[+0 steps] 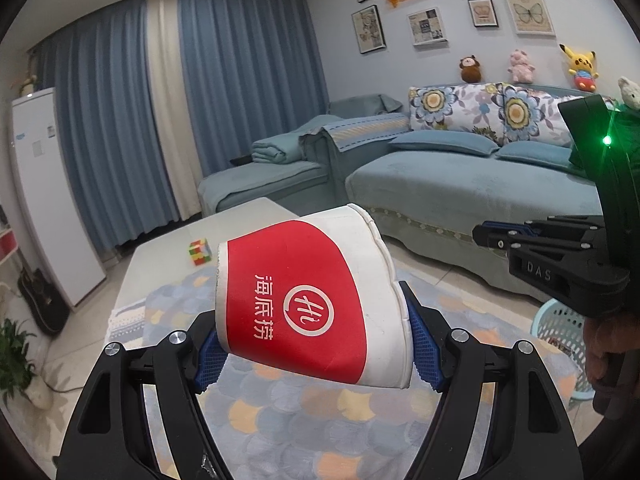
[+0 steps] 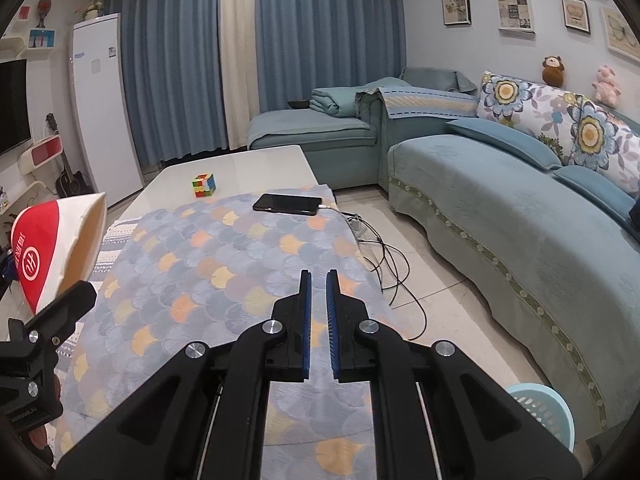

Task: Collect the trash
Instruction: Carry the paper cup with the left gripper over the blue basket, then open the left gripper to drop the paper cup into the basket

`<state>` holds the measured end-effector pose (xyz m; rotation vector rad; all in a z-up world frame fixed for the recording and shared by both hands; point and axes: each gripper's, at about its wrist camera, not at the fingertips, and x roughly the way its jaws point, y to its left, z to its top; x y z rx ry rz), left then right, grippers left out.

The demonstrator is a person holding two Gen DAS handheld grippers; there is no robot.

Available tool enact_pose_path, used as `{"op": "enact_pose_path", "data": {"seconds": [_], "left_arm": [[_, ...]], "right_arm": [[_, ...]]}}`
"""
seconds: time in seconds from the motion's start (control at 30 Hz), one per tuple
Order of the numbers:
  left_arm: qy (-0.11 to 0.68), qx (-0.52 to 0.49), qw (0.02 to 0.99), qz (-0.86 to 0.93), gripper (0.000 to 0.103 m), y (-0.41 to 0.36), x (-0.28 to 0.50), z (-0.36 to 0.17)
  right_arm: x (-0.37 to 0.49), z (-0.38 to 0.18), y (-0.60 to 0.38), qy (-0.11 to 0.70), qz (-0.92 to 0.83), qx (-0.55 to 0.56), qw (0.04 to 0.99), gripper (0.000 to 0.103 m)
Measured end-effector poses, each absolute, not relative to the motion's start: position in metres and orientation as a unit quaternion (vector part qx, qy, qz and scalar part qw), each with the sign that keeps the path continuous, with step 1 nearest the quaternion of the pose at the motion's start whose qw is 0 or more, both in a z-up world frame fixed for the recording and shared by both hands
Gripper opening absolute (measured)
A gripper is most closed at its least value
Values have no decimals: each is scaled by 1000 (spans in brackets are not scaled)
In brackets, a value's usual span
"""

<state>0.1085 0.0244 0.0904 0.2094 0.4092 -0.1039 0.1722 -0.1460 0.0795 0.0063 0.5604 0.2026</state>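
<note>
Blue curtains and a blue sofa (image 2: 500,216) back a low white table (image 2: 240,166) half covered by a scale-patterned cloth (image 2: 208,264). Between the blue pads (image 1: 426,350) of the left gripper (image 1: 316,354) sits one red-and-white paper cup (image 1: 308,300), clamped across its body and lying on its side, held up above the cloth. The right gripper (image 2: 319,320) carries nothing, its jaws drawn together with only a thin slit between them.

Judged from this, the pick-up is done and the carry is in hand; the next move calls for swinging the cup over to the pale blue basket (image 2: 548,412) on the floor by the sofa and letting go above its mouth.

Elsewhere: one puzzle cube (image 2: 204,185), one phone (image 2: 287,203) on its charging cable. Other trash, if any, is probably out of view.
</note>
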Motion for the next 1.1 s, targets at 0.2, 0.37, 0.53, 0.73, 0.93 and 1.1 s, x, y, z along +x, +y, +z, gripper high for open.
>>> {"op": "enact_pose_path", "data": {"seconds": [0.2,0.37,0.53,0.73,0.93,1.1], "left_arm": [[213,93,967,-107,72,7,104,85],[209,107,962,-142,72,-17,97,76],[229,113,946,-199,72,-61,93,54],[231,136,912,-311,73,-145,81,26],[263,130,880,-374,73,-219,82,-11],[282,143,863,-395,73,-264,86,-33]], "right_arm": [[159,76,-177,271,71,-15,960,6],[146,69,-224,276,37,-13,960,6],[132,64,-283,282,0,8,959,6],[122,50,-365,310,-45,34,949,6],[111,26,-455,356,-97,75,926,6],[105,1,-510,388,-120,145,902,6]]}}
